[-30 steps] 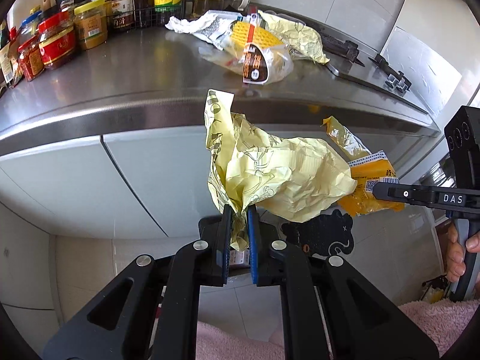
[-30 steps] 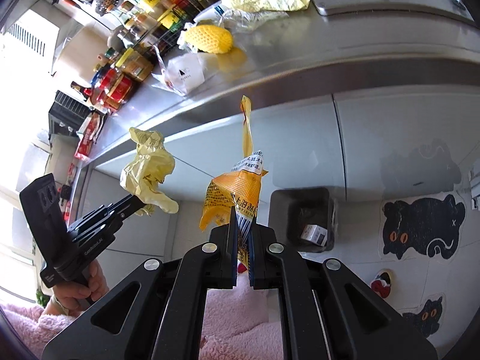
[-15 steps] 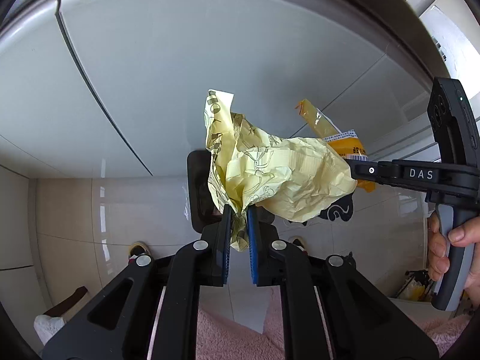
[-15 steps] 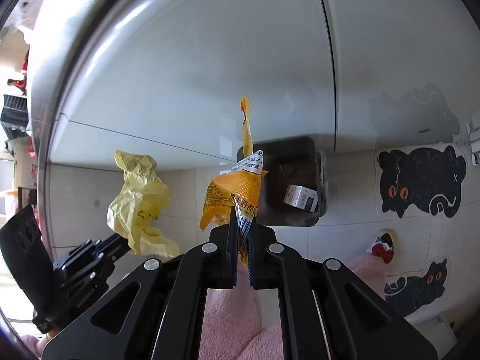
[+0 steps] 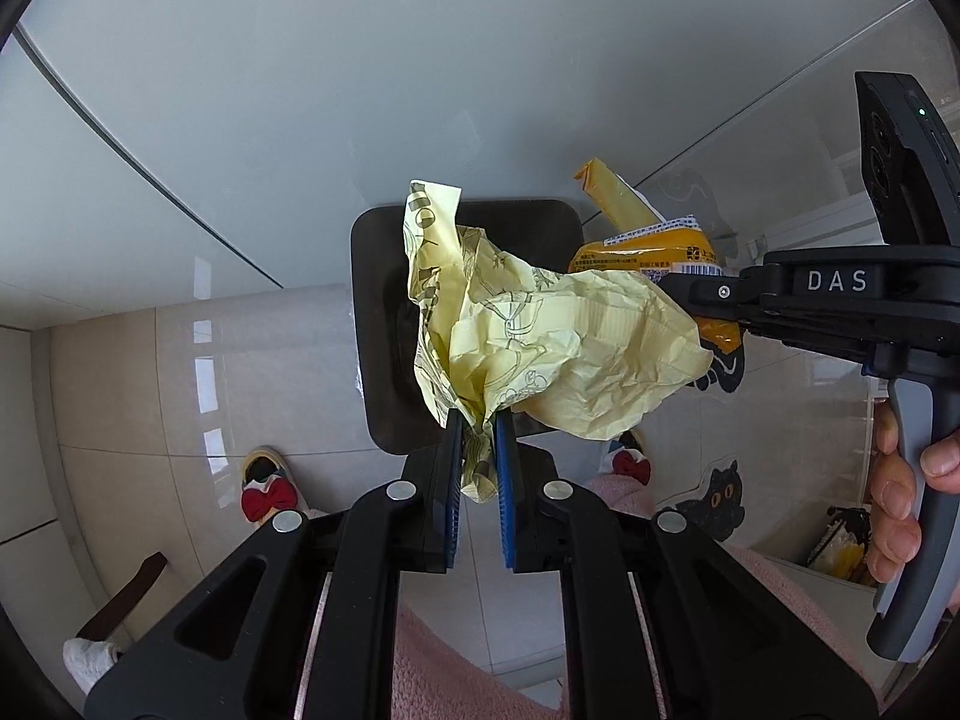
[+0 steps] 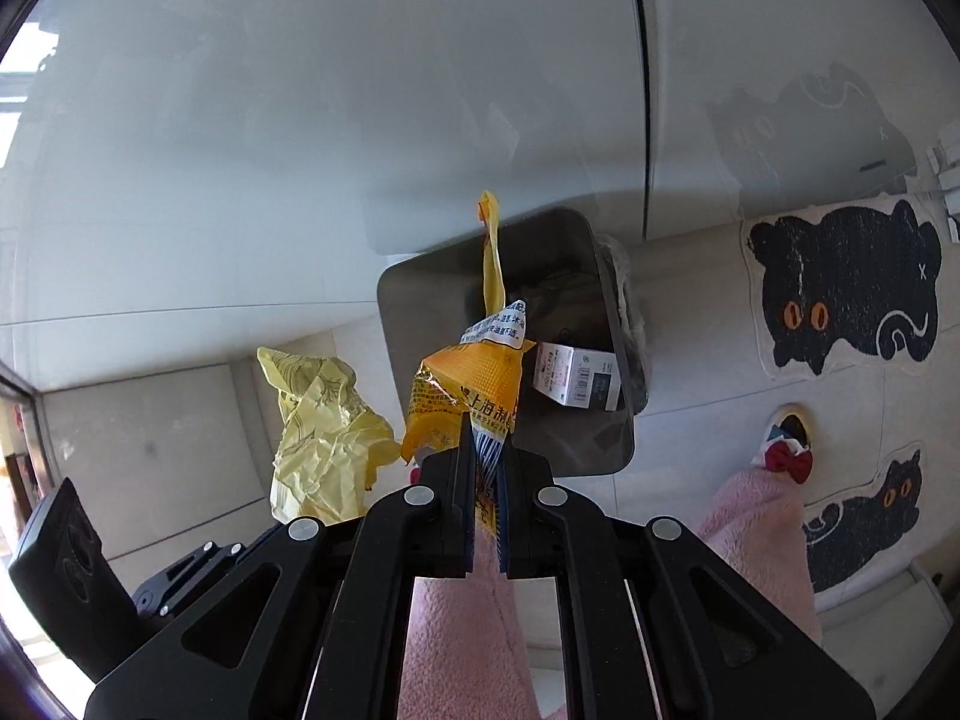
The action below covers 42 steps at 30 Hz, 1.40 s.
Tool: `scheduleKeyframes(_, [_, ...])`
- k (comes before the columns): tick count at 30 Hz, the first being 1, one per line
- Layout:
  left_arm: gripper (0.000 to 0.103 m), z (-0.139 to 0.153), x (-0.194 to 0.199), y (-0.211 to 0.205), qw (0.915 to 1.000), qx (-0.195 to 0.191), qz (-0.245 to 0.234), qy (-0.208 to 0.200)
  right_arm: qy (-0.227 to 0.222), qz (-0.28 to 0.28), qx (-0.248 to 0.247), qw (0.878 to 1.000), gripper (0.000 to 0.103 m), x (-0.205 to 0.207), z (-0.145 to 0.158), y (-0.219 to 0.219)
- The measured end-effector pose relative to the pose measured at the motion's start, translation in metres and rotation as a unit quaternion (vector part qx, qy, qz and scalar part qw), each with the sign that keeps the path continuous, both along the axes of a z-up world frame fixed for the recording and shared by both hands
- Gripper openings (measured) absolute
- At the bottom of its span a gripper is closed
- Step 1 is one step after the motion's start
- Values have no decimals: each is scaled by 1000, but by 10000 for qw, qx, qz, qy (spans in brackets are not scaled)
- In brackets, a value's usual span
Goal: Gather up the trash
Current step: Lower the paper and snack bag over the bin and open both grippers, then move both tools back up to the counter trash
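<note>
Right wrist: wrapper (image 6: 474, 384) above bin (image 6: 420, 324) rim.

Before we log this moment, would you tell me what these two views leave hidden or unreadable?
- Left wrist view: the dark bin's inside, covered by the pale yellow wrapper.
- Left wrist view: the right gripper's fingertips, behind that wrapper.
- Right wrist view: the left gripper's fingertips, behind the right one's body.
- Right wrist view: print on the white box, too small.

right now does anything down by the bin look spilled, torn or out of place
Nothing stands out. The left claw pinches the crumpled pale yellow wrapper and the right claw pinches the orange snack bag, both over the dark bin. A small white box lies inside it; no litter shows on the floor.
</note>
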<state>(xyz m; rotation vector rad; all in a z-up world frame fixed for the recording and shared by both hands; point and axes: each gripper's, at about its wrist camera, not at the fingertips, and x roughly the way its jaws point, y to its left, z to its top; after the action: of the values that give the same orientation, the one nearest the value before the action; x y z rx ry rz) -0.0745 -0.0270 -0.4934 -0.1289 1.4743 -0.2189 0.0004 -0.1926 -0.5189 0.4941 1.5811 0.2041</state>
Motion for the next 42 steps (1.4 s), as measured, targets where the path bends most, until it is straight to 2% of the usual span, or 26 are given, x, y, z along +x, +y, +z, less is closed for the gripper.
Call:
scheduleKeyframes(8, [12,-21,0,6,9996,-123,109,231,167,-96,54,9998,10,7,-21,5])
scheduleKeyframes(11, [24,-22,0,8,9991,-210,140,327,264,-113,91,9995,12,8,-25,6])
scheduleKeyframes(13, [34,-19,1,7,9990,-228,163,341,270,-111,68,9996,24,8,-26,5])
scheduleKeyframes(15, [41,-18,2,7,9990,-230,169,343,233,-203,119,9995,60,8,-24,3])
scheduleKeyframes(19, [58,-10,1,7,9990,-237,206,308,142,-274,101,9995,65,9,-15,0])
scheduleKeyframes(21, [70,-7,1,6,9990,-266,224,296,79,-330,82,9994,80,10,-8,-3])
scheduleKeyframes(25, [86,7,1,3,9991,-309,223,187,-56,-402,60,9992,90,10,8,-11])
scheduleKeyframes(27, [89,15,2,3,9991,-340,234,127,-94,-441,77,9990,98,10,15,-15])
scheduleKeyframes(34, [90,61,1,0,9988,-397,232,-147,-328,-415,133,9985,98,-3,60,-26])
scheduleKeyframes(42, [92,150,-4,13,9943,-484,127,-941,-917,-412,310,9945,99,-25,154,-48])
